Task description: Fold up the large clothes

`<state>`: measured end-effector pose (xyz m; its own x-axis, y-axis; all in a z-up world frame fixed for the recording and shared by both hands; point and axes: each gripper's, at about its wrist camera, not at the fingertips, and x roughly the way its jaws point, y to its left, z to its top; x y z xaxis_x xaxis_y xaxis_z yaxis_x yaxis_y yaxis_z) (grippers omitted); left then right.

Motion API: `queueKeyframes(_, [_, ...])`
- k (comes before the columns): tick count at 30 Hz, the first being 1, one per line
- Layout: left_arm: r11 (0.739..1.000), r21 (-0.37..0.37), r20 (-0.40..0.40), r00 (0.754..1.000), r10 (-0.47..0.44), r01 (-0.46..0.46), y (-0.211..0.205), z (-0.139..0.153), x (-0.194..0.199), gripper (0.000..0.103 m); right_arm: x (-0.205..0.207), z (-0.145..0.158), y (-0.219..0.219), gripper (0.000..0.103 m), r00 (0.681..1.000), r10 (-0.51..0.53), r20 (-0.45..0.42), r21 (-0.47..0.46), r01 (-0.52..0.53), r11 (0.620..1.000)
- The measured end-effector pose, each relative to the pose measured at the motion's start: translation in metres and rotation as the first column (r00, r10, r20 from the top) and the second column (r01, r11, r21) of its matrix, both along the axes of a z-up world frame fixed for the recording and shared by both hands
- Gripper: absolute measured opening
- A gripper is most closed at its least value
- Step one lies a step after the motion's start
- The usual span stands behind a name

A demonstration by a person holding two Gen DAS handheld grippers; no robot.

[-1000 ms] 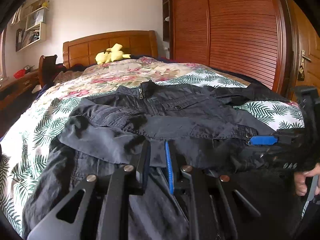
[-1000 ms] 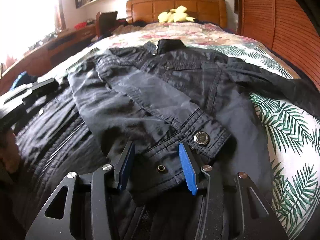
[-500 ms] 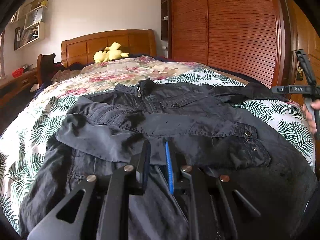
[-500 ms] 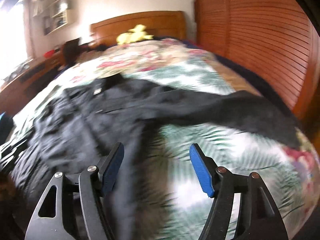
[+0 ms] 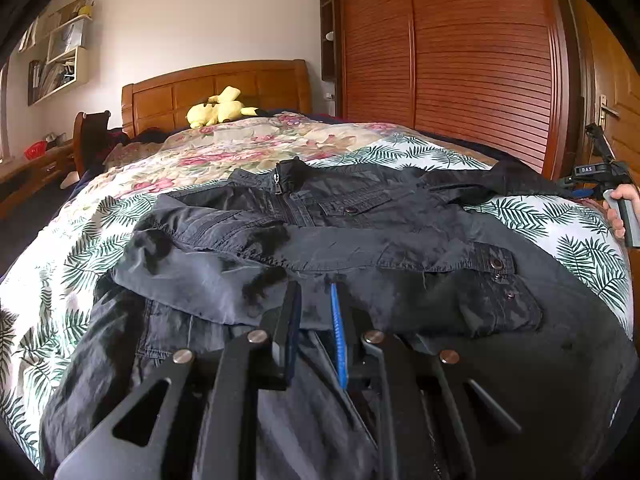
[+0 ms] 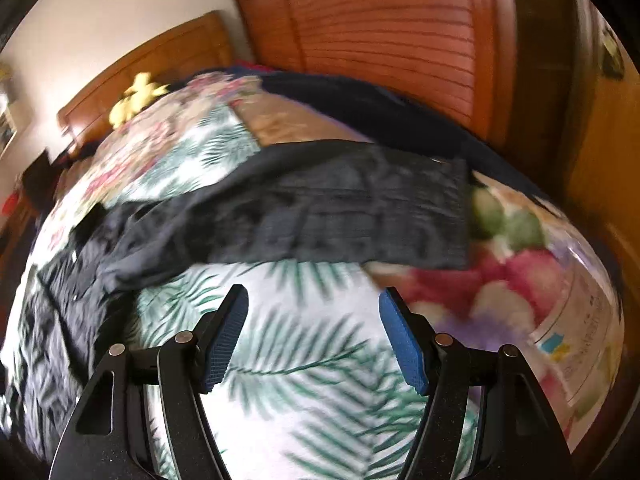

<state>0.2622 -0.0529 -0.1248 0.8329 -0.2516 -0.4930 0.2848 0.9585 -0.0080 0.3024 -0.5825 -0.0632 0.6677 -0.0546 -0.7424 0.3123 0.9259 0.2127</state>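
Observation:
A black zip jacket (image 5: 360, 240) lies spread on the bed, collar toward the headboard. One sleeve is folded across its chest, cuff with snaps (image 5: 496, 268) at the right. My left gripper (image 5: 314, 324) hovers low over the jacket's lower part, its jaws narrowly parted with nothing between them. The other sleeve (image 6: 360, 216) stretches out over the bed's right side. My right gripper (image 6: 314, 336) is open and empty above the leaf-print cover, just short of that sleeve; it also shows in the left wrist view (image 5: 600, 176) at the far right.
The bed cover (image 5: 80, 248) has leaf and flower prints. A yellow plush toy (image 5: 218, 110) sits by the wooden headboard (image 5: 216, 84). A slatted wooden wardrobe (image 5: 480, 60) stands along the bed's right side. A chair and desk stand at the left.
My right gripper let go of the folded sleeve's cuff, opened, and swung right to the outstretched sleeve. My left gripper stayed almost still.

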Motion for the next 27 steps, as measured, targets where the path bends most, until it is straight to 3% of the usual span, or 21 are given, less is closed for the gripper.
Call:
queueKeyframes(8, [1.000,0.000,0.000,1.000,0.000,0.000,-0.001,0.000,0.000,0.012,0.017,-0.020,-0.042,0.070,0.993,-0.111,-0.029,0.133,0.114,0.985])
queueKeyframes(12, [1.000,0.001,0.001,1.000,-0.001,0.001,-0.001,0.000,0.000,0.012,0.032,-0.019,-0.047,0.068,0.989,-0.143,-0.034,0.119,0.146,0.982])
queueKeyframes(13, [1.000,0.002,0.000,1.000,-0.001,0.001,-0.001,-0.001,0.000,0.012,0.037,-0.018,-0.049,0.057,0.987,-0.156,-0.036,0.100,0.159,0.982])
queueKeyframes(14, [1.000,0.002,0.000,1.000,-0.002,0.002,-0.001,-0.001,0.000,0.012,0.042,-0.017,-0.050,0.038,0.984,-0.175,-0.045,0.068,0.178,0.982])
queueKeyframes(16, [1.000,0.004,0.002,1.000,-0.004,0.004,-0.001,0.000,-0.001,0.012,0.048,-0.017,-0.052,0.017,0.978,-0.199,-0.056,0.018,0.201,0.979])
queueKeyframes(17, [1.000,0.002,0.003,1.000,-0.006,0.006,0.000,0.001,-0.002,0.012,0.051,-0.015,-0.053,0.012,0.978,-0.200,-0.051,0.005,0.201,0.980])
queueKeyframes(21, [1.000,-0.014,0.012,1.000,-0.016,0.016,0.004,0.005,-0.005,0.012,0.049,0.015,-0.034,0.009,0.985,-0.168,0.036,-0.060,0.170,0.984])
queueKeyframes(27, [0.999,-0.005,0.024,0.999,-0.040,0.040,0.006,0.018,-0.016,0.012,0.043,0.082,0.037,0.008,0.993,0.005,0.121,-0.137,0.011,0.990])
